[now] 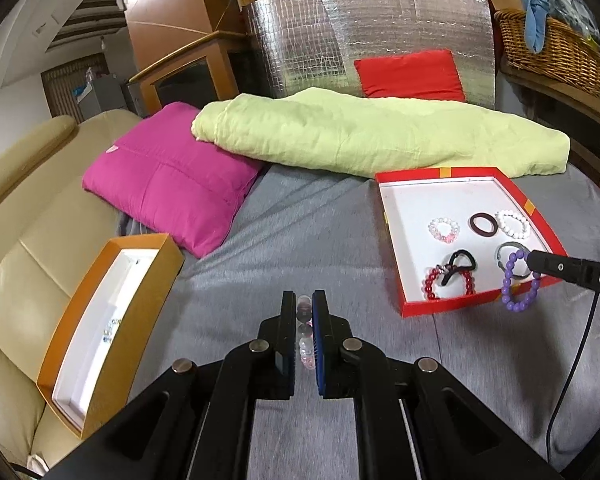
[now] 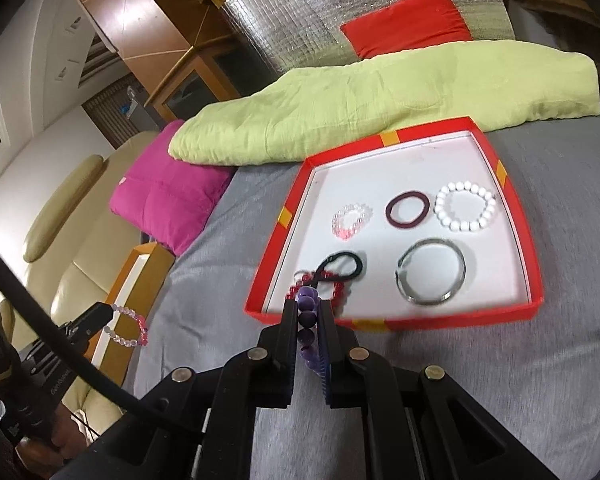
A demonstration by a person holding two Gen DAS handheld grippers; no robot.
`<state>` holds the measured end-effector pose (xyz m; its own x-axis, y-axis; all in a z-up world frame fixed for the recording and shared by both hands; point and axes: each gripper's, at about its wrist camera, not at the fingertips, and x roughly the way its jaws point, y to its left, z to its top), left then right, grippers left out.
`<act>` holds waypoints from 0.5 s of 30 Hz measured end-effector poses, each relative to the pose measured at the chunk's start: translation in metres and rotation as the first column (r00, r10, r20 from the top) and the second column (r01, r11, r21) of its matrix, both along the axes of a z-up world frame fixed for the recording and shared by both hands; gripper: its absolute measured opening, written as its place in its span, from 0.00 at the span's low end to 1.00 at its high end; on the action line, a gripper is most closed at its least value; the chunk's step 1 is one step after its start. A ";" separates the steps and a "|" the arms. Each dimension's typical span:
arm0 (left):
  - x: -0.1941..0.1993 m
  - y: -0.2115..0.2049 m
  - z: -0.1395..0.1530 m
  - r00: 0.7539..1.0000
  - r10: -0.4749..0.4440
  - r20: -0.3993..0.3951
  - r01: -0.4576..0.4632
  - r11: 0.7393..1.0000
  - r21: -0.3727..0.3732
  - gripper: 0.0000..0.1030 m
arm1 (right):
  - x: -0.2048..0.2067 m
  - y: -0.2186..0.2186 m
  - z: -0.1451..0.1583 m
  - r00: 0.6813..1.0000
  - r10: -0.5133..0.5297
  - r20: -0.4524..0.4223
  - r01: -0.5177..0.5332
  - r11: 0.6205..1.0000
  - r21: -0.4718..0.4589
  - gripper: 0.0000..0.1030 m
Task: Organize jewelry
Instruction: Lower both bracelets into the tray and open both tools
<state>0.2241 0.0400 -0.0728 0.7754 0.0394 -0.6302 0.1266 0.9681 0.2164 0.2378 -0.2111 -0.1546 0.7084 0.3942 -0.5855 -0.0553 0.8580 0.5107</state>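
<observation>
My left gripper (image 1: pixel 304 303) is shut on a clear and pink bead bracelet (image 1: pixel 306 344) above the grey sheet. In the right wrist view that left gripper (image 2: pixel 107 312) hangs by the orange box (image 2: pixel 140 268), the bracelet (image 2: pixel 130 330) dangling from it. My right gripper (image 2: pixel 308 307) is shut on a purple bead bracelet (image 2: pixel 307 300) at the near edge of the red tray (image 2: pixel 396 324). The left wrist view shows the purple bracelet (image 1: pixel 518 284) over the tray's near right corner. Inside the tray lie a white bead bracelet (image 2: pixel 465 207), a silver bangle (image 2: pixel 431 272), two hair ties and two bead bracelets.
A pale green folded quilt (image 1: pixel 380 136) and a magenta cushion (image 1: pixel 168 176) lie beyond the tray on the grey bed sheet (image 1: pixel 284 240). The orange box (image 1: pixel 140 276) rests on a beige leather seat (image 1: pixel 28 248) at the left. A wicker basket (image 1: pixel 552 48) stands at the far right.
</observation>
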 end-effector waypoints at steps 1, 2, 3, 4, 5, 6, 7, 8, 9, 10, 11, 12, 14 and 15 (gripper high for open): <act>0.003 -0.002 0.000 1.000 -0.002 0.000 0.002 1.000 0.002 0.08 | 0.003 -0.002 0.001 1.000 -0.002 0.003 0.002 1.000 0.007 0.10; 0.006 -0.004 0.000 1.000 -0.007 -0.001 0.007 1.000 0.004 0.08 | 0.006 -0.004 0.002 1.000 -0.005 0.006 0.005 1.000 0.016 0.10; 0.010 -0.007 0.001 1.000 -0.013 -0.001 0.013 1.000 0.009 0.08 | 0.009 -0.007 0.004 1.000 -0.010 0.010 0.010 1.000 0.025 0.10; 0.012 -0.010 0.001 1.000 -0.017 0.000 0.017 1.000 0.013 0.08 | 0.013 -0.010 0.005 1.000 -0.015 0.015 0.014 0.999 0.033 0.10; 0.015 -0.013 0.001 1.000 -0.022 0.000 0.022 1.000 0.016 0.08 | 0.015 -0.013 0.007 1.000 -0.019 0.019 0.018 0.999 0.038 0.10; 0.019 -0.016 0.002 1.000 -0.031 -0.001 0.031 0.999 0.014 0.08 | 0.018 -0.016 0.008 0.999 -0.024 0.024 0.023 0.999 0.043 0.10; 0.024 -0.019 0.003 0.999 -0.044 -0.005 0.044 0.999 0.004 0.08 | 0.022 -0.021 0.011 0.999 -0.033 0.032 0.031 0.998 0.049 0.10; 0.028 -0.022 0.003 0.998 -0.056 -0.008 0.056 0.998 -0.005 0.08 | 0.025 -0.025 0.012 0.999 -0.040 0.036 0.038 0.998 0.055 0.10; 0.034 -0.027 0.004 0.997 -0.073 -0.010 0.073 0.997 -0.011 0.08 | 0.028 -0.030 0.014 0.998 -0.048 0.040 0.045 0.997 0.063 0.10; 0.039 -0.031 0.004 0.996 -0.089 -0.012 0.089 0.996 -0.014 0.08 | 0.032 -0.036 0.016 0.997 -0.060 0.043 0.057 0.996 0.075 0.10; 0.045 -0.036 0.004 0.994 -0.109 -0.015 0.108 0.994 -0.021 0.08 | 0.036 -0.042 0.016 0.997 -0.070 0.045 0.066 0.994 0.087 0.10; 0.053 -0.042 0.004 0.990 -0.139 -0.023 0.138 0.990 -0.039 0.08 | 0.040 -0.048 0.017 0.996 -0.082 0.044 0.078 0.992 0.101 0.10; 0.065 -0.051 0.003 0.984 -0.172 -0.039 0.170 0.984 -0.059 0.08 | 0.051 -0.062 0.016 0.993 -0.108 0.040 0.102 0.987 0.124 0.10; 0.076 -0.057 0.002 0.979 -0.195 -0.052 0.191 0.979 -0.073 0.08 | 0.055 -0.067 0.016 0.993 -0.116 0.036 0.110 0.985 0.133 0.10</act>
